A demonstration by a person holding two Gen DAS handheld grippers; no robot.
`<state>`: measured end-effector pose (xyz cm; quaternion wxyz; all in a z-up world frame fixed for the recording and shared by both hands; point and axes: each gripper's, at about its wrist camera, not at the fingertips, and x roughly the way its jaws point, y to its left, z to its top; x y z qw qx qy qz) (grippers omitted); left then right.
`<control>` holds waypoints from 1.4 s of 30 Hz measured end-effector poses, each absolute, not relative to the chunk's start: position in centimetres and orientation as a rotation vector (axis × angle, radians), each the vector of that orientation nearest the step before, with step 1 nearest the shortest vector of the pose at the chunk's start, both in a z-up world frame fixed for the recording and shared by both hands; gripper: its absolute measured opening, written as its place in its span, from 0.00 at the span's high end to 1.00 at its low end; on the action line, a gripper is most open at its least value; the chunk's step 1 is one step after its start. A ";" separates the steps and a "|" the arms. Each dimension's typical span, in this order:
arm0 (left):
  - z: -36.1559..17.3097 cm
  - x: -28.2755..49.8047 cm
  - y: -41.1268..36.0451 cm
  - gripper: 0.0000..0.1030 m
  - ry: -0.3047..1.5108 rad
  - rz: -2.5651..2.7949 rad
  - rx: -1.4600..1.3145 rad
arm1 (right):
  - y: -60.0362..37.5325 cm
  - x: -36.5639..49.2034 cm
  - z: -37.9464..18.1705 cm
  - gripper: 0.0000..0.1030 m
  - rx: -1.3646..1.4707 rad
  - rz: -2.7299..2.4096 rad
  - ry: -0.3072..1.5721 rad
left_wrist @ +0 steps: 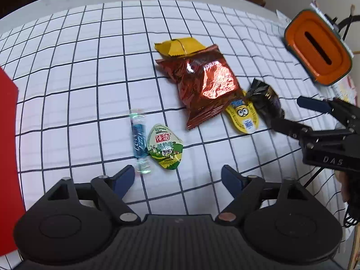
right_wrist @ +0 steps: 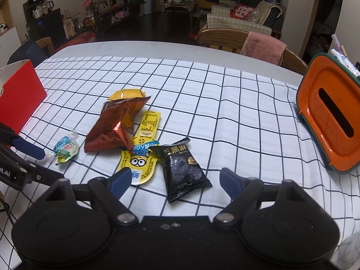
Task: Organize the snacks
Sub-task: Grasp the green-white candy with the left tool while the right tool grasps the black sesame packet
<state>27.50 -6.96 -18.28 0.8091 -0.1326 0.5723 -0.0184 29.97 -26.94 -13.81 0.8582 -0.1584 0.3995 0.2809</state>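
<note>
Snacks lie on a checked tablecloth point(left_wrist: 78, 94). A shiny red-brown bag point(left_wrist: 202, 83) overlaps a yellow packet point(left_wrist: 177, 46) behind it and a yellow cartoon sachet point(left_wrist: 244, 117). A black packet point(left_wrist: 266, 100) lies beside the sachet. A blue candy point(left_wrist: 139, 140) and a green-white egg pack point(left_wrist: 165, 148) lie just ahead of my open, empty left gripper point(left_wrist: 177, 178). My right gripper point(right_wrist: 175, 180) is open and empty, its jaws either side of the black packet point(right_wrist: 184, 171), above the sachet point(right_wrist: 140, 159). The red-brown bag also shows in the right wrist view point(right_wrist: 112, 128).
A red box point(right_wrist: 19, 99) stands at the table's left. An orange tissue holder point(right_wrist: 330, 117) leans at the right edge. Chairs, one with a pink cloth point(right_wrist: 263, 47), stand behind the table's far edge.
</note>
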 end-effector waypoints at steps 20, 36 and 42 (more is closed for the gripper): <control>-18.5 30.3 -9.0 0.65 1.193 0.030 -0.029 | -26.4 32.0 -16.3 0.57 -0.358 0.593 0.843; -17.8 27.5 -7.4 0.85 1.192 0.029 -0.068 | -28.3 27.5 -14.4 0.65 -0.200 0.521 0.849; -17.1 25.5 -6.6 0.85 1.189 0.013 -0.100 | -28.3 24.4 -13.4 0.65 -0.147 0.539 0.856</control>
